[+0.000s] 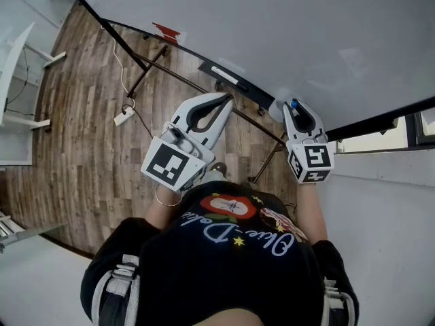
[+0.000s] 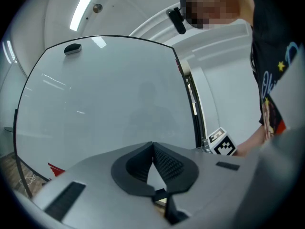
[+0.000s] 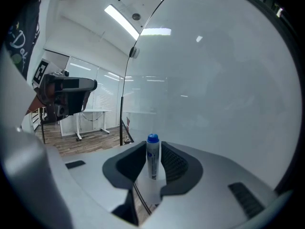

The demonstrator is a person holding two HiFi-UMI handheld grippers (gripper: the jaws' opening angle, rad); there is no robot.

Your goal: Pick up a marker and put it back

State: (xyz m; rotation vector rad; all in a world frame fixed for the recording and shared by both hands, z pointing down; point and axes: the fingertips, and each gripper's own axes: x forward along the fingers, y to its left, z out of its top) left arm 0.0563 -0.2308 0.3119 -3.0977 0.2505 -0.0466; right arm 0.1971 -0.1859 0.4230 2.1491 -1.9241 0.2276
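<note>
A white marker with a blue cap stands between the jaws of my right gripper, cap pointing away toward the whiteboard. The pads flank it with thin gaps and do not press on it. In the head view the right gripper sits at the board's lower edge, with the marker's blue cap at its tip. My left gripper is shut with nothing in it, its tips touching, and faces the whiteboard. The head view shows the left gripper just left of the ledge.
A dark tray ledge runs along the whiteboard's bottom edge and carries a white eraser. A red piece sits further left on the frame. Stand legs, a cable and a white plug lie on the wooden floor. A white desk stands at far left.
</note>
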